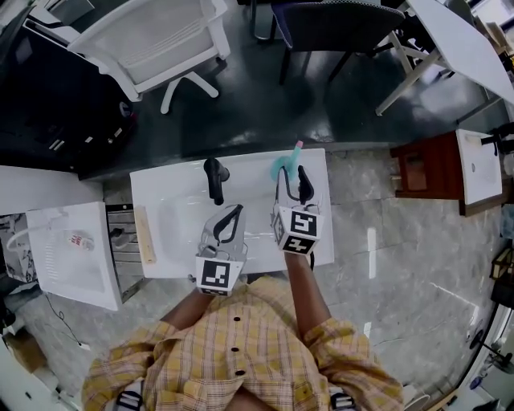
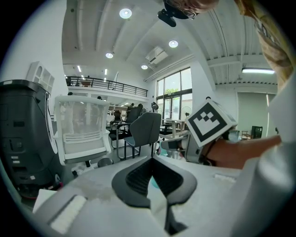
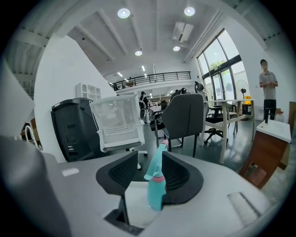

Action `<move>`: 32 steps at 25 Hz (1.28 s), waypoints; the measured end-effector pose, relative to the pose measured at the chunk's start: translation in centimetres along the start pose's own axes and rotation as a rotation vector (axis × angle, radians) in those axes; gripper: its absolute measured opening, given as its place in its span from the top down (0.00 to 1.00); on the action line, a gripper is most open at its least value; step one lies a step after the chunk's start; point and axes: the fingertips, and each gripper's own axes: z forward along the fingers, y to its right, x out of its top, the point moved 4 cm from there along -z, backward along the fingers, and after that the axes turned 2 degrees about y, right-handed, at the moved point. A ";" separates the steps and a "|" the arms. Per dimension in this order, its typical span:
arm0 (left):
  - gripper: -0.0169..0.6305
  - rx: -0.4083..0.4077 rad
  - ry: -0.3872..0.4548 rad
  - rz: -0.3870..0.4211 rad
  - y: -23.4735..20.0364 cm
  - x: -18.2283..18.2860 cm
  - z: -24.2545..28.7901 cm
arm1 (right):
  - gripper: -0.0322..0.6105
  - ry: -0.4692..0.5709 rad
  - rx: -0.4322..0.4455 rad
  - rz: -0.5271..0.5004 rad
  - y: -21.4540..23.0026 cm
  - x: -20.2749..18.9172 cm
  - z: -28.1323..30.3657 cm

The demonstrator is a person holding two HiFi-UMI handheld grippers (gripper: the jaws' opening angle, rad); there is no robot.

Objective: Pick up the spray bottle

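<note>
**One teal bottle, half hidden between spread jaws**

One teal plastic spray bottle (image 3: 156, 187) with a pink nozzle tip stands upright near the far edge of the white tabletop (image 1: 169, 201). It sits between the jaws of the right gripper (image 3: 150, 159), which are wide apart, and it is closest to the right-hand pad. Its base is cut off behind that jaw. From the head view the right gripper covers part of the bottle.

The left gripper (image 2: 152, 159) has its jaw tips together on nothing. A teal sliver shows in the slit below, too small to identify.

One black upright object (image 1: 214, 178) stands further left on the tabletop, and its kind is hard to make out. Two chairs stand beyond the tabletop: one white mesh office chair (image 1: 152, 40) and one dark office chair (image 1: 337, 24).
</note>
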 end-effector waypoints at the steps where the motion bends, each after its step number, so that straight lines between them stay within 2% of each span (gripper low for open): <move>1: 0.98 0.002 -0.003 -0.001 0.0 -0.1 0.1 | 0.71 -0.003 -0.007 -0.001 0.1 0.0 0.3; 9: 0.98 0.018 -0.025 -0.030 0.0 -0.4 0.5 | 0.72 -0.066 -0.042 -0.007 1.1 -1.3 2.6; 11: 0.98 0.009 -0.030 -0.011 0.0 -0.6 0.6 | 0.72 -0.077 -0.051 -0.018 1.2 -1.4 2.9; 18: 0.98 0.010 -0.035 -0.026 -0.2 -0.8 0.3 | 0.81 -0.117 -0.094 -0.094 1.5 -1.9 3.2; 20: 0.98 0.003 -0.030 -0.013 -0.2 -0.8 0.3 | 0.81 -0.121 -0.094 -0.113 1.4 -1.8 3.2; 23: 0.98 0.006 -0.028 -0.034 0.0 -0.7 0.2 | 0.82 -0.124 -0.091 -0.116 1.4 -1.8 3.0; 26: 0.98 -0.001 -0.027 -0.009 -0.2 -0.9 -0.1 | 0.82 -0.124 -0.099 -0.105 1.6 -2.0 2.8; 29: 0.98 0.010 -0.023 -0.033 -0.4 -0.9 -0.4 | 0.82 -0.114 -0.098 -0.095 1.5 -1.9 2.4; 32: 0.98 0.002 -0.016 -0.007 -0.6 -0.9 -0.8 | 0.82 -0.101 -0.098 -0.097 1.3 -1.5 2.0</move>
